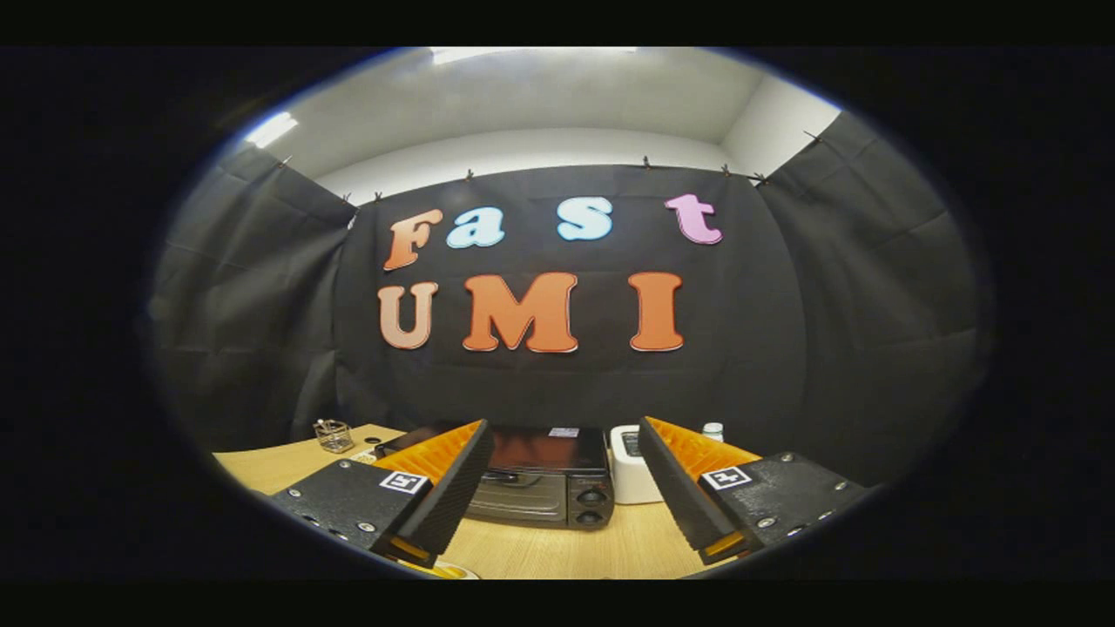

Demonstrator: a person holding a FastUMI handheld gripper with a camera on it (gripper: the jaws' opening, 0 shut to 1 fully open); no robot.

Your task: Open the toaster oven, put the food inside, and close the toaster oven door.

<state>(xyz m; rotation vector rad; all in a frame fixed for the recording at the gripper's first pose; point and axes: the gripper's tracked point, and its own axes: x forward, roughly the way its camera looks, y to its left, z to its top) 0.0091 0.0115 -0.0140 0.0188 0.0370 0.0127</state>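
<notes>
Gripper: fingers spread wide apart, nothing between them, nothing touched. It hovers above the table, looking level toward the booth wall.

Oven: sits on the table just ahead, framed in the gap between the two fingers, a little toward the left finger. Dark body, two knobs stacked at its right side. Door appears closed and upright; the handle seems to run along the door's top edge, partly hidden by the left finger.

Food: I cannot pick it out. A pale yellowish edge shows at the near table edge below the left finger; too little of it to identify.

Progress, as judged: nothing done yet. Door not opened, food not loaded, door not reclosed. All three steps remain. First move likely a descent and approach to the door handle.

Surroundings: white appliance touching or just beside the oven's right side, partly behind the right finger. Small bottle with a white cap beyond it. Small wire holder well to the left on the table.

Obstructions: none in the direct path to the door. The white appliance crowds the oven's right flank.
</notes>
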